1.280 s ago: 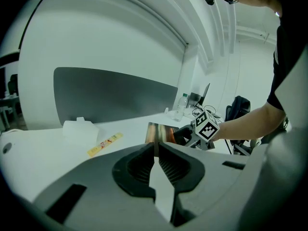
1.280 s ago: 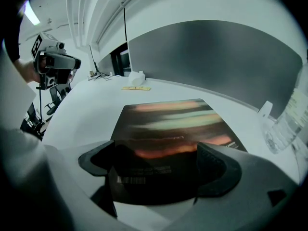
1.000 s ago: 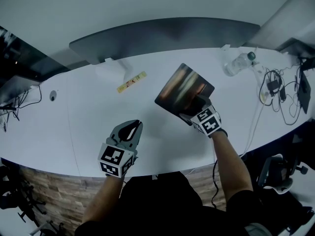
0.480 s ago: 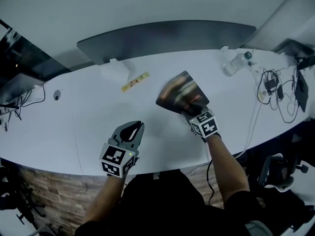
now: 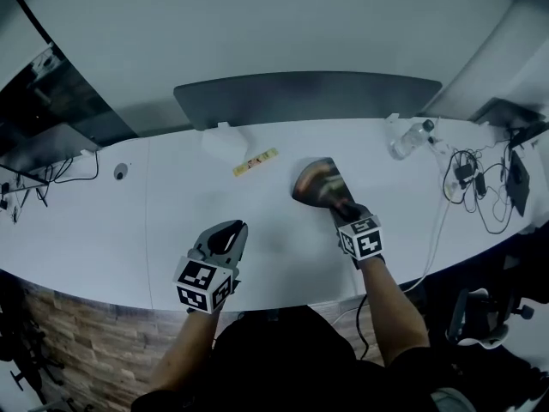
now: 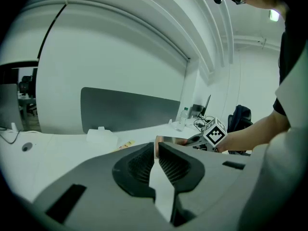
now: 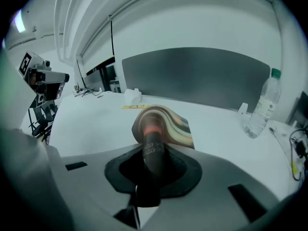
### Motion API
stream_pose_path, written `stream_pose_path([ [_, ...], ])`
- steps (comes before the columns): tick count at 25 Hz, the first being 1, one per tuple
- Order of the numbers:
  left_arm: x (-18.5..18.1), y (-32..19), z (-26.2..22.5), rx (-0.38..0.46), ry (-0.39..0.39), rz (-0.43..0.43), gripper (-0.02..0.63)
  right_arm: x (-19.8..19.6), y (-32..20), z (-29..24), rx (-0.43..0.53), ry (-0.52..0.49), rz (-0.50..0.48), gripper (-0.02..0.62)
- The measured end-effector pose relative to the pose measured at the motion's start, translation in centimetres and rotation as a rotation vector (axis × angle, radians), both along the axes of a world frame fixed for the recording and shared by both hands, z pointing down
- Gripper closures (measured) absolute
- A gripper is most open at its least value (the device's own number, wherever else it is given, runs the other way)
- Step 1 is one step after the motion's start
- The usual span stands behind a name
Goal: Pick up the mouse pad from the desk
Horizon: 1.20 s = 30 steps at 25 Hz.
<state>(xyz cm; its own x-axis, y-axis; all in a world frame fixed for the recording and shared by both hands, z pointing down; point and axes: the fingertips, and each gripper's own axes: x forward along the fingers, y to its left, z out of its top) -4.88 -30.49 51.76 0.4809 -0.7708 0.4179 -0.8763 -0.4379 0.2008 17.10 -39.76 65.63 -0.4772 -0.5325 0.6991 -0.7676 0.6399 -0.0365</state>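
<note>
The right tongs [image 5: 341, 208], their jaws having just been closing, pinch the pad [image 5: 315, 182] by its near edge. The pad curls between them and is held tilted over the counter [image 5: 154, 213]. The left tongs [image 5: 225, 235] hover above the counter's near side, pressed together on nothing.

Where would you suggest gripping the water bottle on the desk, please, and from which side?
Probably its mid-body: the water bottle stands upright and round, so level jaws fit across it. Come from its left, since cables lie to its right.
</note>
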Motion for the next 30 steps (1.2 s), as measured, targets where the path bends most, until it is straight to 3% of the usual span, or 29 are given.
stream_pose_path([
  [16,-5.1,5.1,-2.7,0.080,0.057,0.063,0.571,-3.0,7.3,-8.4,0.132,-0.069,0.130,0.543],
  [22,-6.7,6.5,-4.7,0.128,0.058,0.132,0.571,-5.8,11.6,-12.3,0.176,-0.180,0.160,0.542],
  [30,-6.3,6.6,-6.5,0.169,0.054,0.185,0.571,-7.8,15.0,-17.2,0.241,-0.256,0.135,0.541],
])
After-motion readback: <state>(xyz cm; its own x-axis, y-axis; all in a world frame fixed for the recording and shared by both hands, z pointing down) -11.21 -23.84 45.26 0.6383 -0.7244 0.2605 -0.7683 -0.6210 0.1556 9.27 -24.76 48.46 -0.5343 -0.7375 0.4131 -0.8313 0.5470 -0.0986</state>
